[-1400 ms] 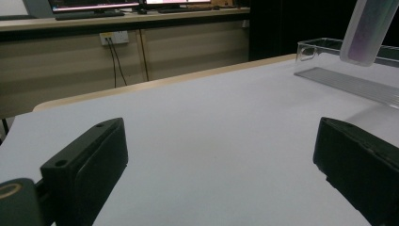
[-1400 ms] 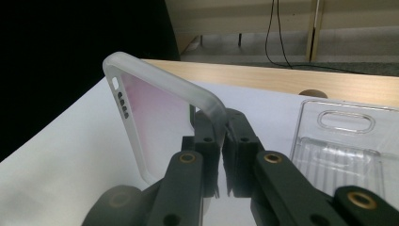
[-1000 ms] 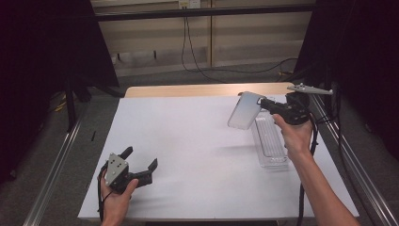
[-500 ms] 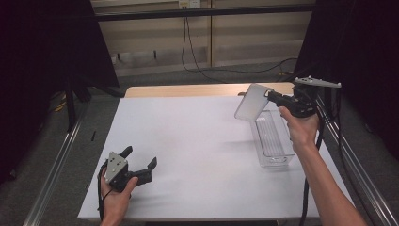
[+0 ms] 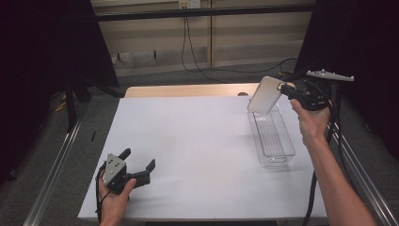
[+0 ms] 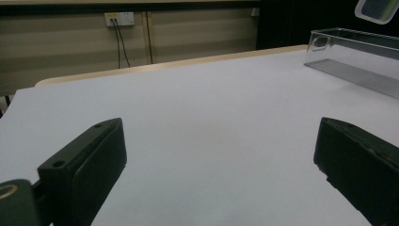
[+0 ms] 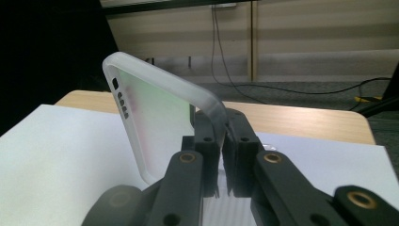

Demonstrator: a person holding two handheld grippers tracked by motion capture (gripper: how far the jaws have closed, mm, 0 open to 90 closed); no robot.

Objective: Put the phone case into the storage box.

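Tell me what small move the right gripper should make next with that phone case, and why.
Probably carry it a little further clear of the clear bin, then lower it toward the bare white table. The right gripper is shut on one edge of the phone case, held tilted in the air above the bin's far end, while the left gripper rests open.

High view overhead; gripper views low, close; all share table (image 5: 197, 141).
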